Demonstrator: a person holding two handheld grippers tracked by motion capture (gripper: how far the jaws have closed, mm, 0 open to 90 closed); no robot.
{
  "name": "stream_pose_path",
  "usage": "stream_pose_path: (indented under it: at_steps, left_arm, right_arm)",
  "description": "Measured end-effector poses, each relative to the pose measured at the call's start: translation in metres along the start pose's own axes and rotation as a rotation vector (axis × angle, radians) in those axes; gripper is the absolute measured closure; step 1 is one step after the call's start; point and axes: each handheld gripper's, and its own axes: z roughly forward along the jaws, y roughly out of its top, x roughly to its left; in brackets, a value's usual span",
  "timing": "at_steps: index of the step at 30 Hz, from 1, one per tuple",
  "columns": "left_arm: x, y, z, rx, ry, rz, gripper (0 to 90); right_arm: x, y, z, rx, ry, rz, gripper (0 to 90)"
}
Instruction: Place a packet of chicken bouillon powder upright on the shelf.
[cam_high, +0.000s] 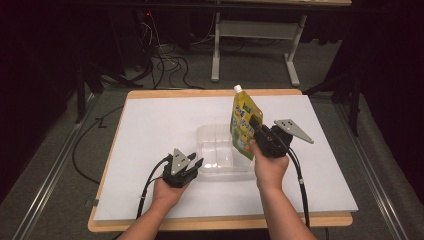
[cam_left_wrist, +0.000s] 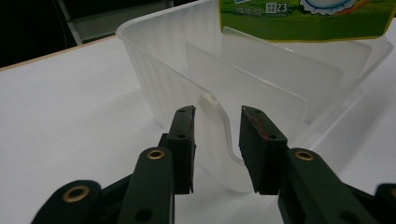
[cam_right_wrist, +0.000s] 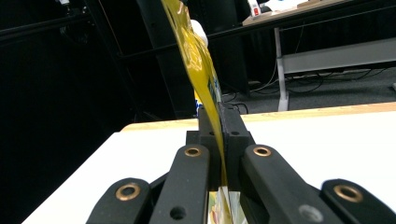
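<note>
A person holds a hand-held gripper in each hand over a white worktop (cam_high: 150, 130).

The right hand-held gripper (cam_high: 257, 131) pinches a yellow and green pouch (cam_high: 243, 122) tight between its jaws. The pouch stands nearly upright, with its white cap (cam_high: 238, 89) at the top. Its bottom end hangs over the right part of a clear plastic box (cam_high: 212, 142). I cannot tell if the pouch touches the box. In the right gripper view the pouch (cam_right_wrist: 196, 60) is seen from the thin edge, so its pictures and words are hard to read. Its lower end is cut off by the bottom of that view.

The left hand-held gripper (cam_high: 192, 167) is at the near left corner of the box. Its jaws are narrow, with the curved lip of the box wall (cam_left_wrist: 219, 140) between them. A small gap shows on each side of the lip, so the pads do not press on it.

The box (cam_left_wrist: 280, 88) is see-through, so its edges are faint from above. A thin wall (cam_left_wrist: 243, 79) splits it inside. In the left gripper view only the green bottom edge of the pouch (cam_left_wrist: 303, 18) shows, and the rest is cut off at the top.
</note>
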Motion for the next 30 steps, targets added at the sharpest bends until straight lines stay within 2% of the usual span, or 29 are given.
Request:
stream_pose_path:
  at_steps: [7, 11, 14, 18, 21, 30]
  left_arm:
    - [-0.001, 0.0, 0.0, 0.001, 0.013, 0.006, 69.9]
    - [-0.001, 0.0, 0.0, 0.002, 0.015, 0.011, 71.1]
    - [-0.001, 0.0, 0.0, 0.002, 0.017, 0.011, 72.1]
    - [-0.002, 0.0, 0.0, 0.001, 0.022, 0.012, 72.6]
    - [-0.002, 0.0, 0.0, 0.003, 0.024, 0.011, 72.7]
    - [-0.001, 0.0, 0.0, 0.007, 0.018, -0.001, 73.1]
  right_arm:
    - [0.006, -0.003, 0.001, 0.005, 0.005, 0.013, 90.0]
    - [0.006, -0.006, 0.002, 0.003, 0.01, 0.031, 90.0]
    - [0.007, -0.01, 0.003, 0.007, 0.013, 0.026, 90.0]
    - [0.004, -0.016, 0.003, -0.008, 0.024, 0.024, 90.0]
    - [0.002, -0.02, 0.001, -0.022, 0.047, 0.002, 90.0]
    - [-0.01, -0.033, -0.002, -0.051, 0.081, 0.009, 90.0]
